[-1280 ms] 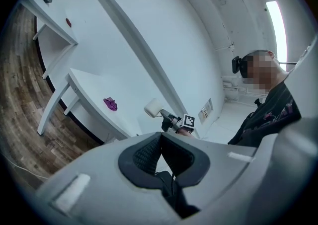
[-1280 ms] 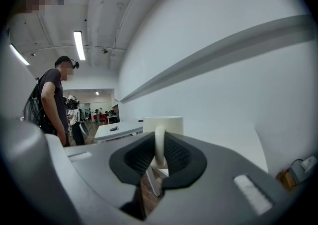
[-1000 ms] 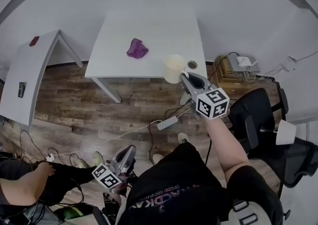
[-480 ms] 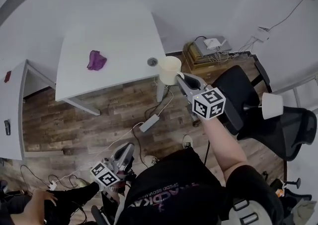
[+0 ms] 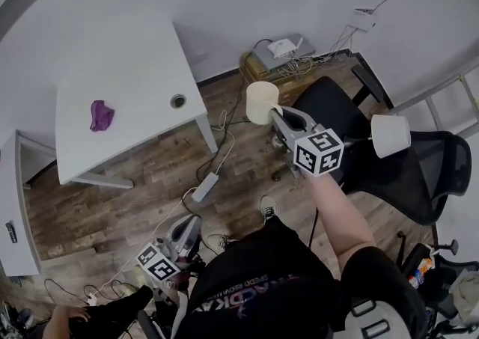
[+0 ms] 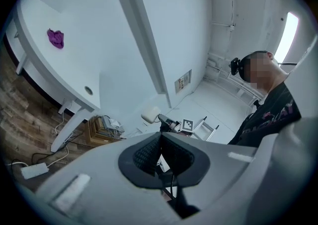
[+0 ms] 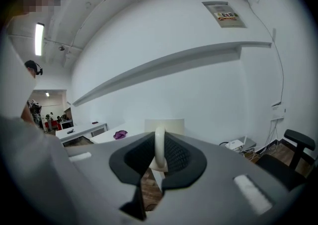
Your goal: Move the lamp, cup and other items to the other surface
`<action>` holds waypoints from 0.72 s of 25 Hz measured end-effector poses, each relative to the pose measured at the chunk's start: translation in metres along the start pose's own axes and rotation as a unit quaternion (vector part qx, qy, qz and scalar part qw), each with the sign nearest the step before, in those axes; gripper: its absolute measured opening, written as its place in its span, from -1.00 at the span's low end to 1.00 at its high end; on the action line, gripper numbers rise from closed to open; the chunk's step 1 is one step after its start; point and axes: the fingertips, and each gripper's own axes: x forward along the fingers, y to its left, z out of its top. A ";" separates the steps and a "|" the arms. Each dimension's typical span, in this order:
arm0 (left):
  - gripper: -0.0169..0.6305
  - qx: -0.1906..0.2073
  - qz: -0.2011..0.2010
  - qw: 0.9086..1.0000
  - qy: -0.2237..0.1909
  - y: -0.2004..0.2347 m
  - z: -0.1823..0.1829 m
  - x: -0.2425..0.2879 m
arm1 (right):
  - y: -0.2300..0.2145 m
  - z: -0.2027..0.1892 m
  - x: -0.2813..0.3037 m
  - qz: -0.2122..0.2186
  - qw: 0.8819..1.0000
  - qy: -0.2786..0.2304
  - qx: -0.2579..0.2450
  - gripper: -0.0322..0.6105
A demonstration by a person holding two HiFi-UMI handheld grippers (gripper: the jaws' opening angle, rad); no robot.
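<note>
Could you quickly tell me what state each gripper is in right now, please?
Left gripper: jaws closed, empty.
Right gripper: jaws closed on the cup handle.

Smooth cream cup (image 5: 262, 102), a little shiny on the handle. Smooth, matt white desk (image 5: 120, 68). Soft, crumpled purple cloth (image 5: 100, 115). Brown wood floor (image 5: 142, 173) with streaky grain. Matt grey plastic right gripper (image 7: 160, 143), bumpy black rubber pads (image 7: 177, 154). Black cloth chair (image 5: 419, 180).

cup (image 7: 171, 124) body behind right gripper (image 7: 160, 142), side desk (image 5: 16, 195) cropped
</note>
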 end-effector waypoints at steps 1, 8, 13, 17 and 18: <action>-0.96 -0.002 -0.003 1.000 0.006 -0.002 -0.005 0.011 | -0.013 -0.001 -0.006 -0.006 1.000 0.000 0.003 -0.76; -0.96 -0.010 -0.017 0.999 0.036 -0.015 -0.027 0.078 | -0.105 -0.017 -0.050 -0.056 0.998 0.010 0.024 -0.77; -0.96 -0.020 -0.020 0.998 0.055 -0.019 -0.049 0.127 | -0.176 -0.030 -0.073 -0.091 0.995 0.020 0.036 -0.77; -0.96 -0.034 -0.018 0.996 0.074 -0.016 -0.072 0.161 | -0.225 -0.054 -0.085 -0.115 0.991 0.034 0.054 -0.77; -0.96 -0.038 -0.017 0.996 0.080 -0.016 -0.077 0.169 | -0.237 -0.061 -0.088 -0.120 0.990 0.038 0.058 -0.77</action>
